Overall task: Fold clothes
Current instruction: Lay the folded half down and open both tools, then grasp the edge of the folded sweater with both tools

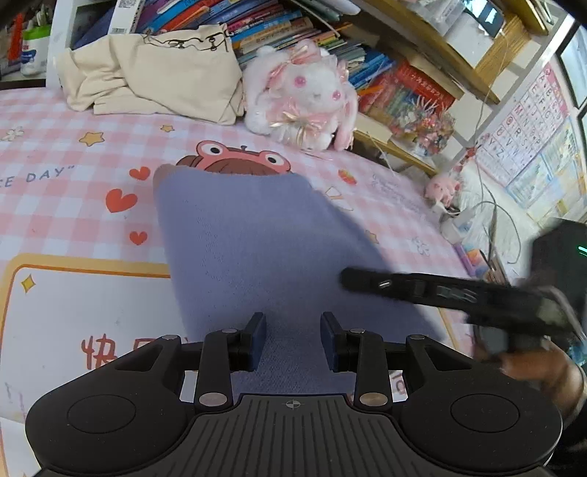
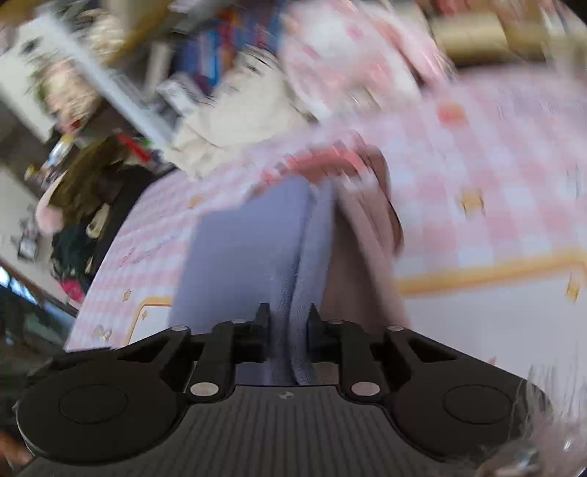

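A lavender knit garment [image 1: 256, 242] lies folded in a long strip on the pink checked bed sheet [image 1: 66, 121]. My left gripper [image 1: 292, 339] is open just above its near end, one finger on each side, holding nothing. My right gripper [image 1: 346, 279] reaches in from the right over the garment's right edge. In the blurred right wrist view my right gripper [image 2: 288, 321] is shut on a fold of the lavender garment [image 2: 249, 242], with a beige-pink layer [image 2: 359, 264] showing beside it.
A crumpled cream garment [image 1: 154, 73] and a white-and-pink plush rabbit [image 1: 308, 95] sit at the far edge of the bed. Behind them stand shelves of books [image 1: 293, 25]. Cables and small items [image 1: 477, 227] lie off the bed's right side.
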`<action>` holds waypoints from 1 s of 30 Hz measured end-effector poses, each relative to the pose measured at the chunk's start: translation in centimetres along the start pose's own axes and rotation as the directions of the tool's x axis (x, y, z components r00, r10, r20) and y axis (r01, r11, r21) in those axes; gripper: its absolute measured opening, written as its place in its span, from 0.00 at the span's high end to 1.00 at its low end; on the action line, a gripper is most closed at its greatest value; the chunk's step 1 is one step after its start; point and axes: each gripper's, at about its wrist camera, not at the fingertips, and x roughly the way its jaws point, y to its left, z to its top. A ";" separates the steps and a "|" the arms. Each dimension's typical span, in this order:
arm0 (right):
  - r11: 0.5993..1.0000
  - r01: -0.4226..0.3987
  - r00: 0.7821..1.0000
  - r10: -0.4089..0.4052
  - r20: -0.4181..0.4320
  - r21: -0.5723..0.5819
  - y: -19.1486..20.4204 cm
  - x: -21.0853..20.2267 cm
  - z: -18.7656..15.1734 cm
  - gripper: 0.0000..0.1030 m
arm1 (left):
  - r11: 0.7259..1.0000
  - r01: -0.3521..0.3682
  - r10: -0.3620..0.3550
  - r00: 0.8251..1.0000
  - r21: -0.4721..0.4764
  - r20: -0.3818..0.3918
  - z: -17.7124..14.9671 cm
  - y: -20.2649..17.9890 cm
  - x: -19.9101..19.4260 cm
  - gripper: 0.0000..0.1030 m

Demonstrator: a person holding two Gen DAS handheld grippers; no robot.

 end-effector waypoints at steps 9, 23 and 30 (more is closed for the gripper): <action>0.979 0.138 0.990 -0.143 -0.020 -0.149 0.4 1.5 -2.6 0.82 | 1.000 -0.001 0.001 1.000 -0.009 -0.014 -0.1 0.2 0.6 0.69; 0.974 0.184 0.982 -0.176 -0.074 0.131 -5.0 -2.4 -1.8 0.22 | 0.986 -0.134 0.142 0.986 -0.102 0.086 -0.1 2.2 -2.5 0.13; 0.965 0.150 0.982 -0.120 -0.147 0.215 -5.8 -1.6 -3.1 0.24 | 0.976 -0.063 0.061 0.998 -0.211 -0.018 -1.0 4.4 0.1 0.13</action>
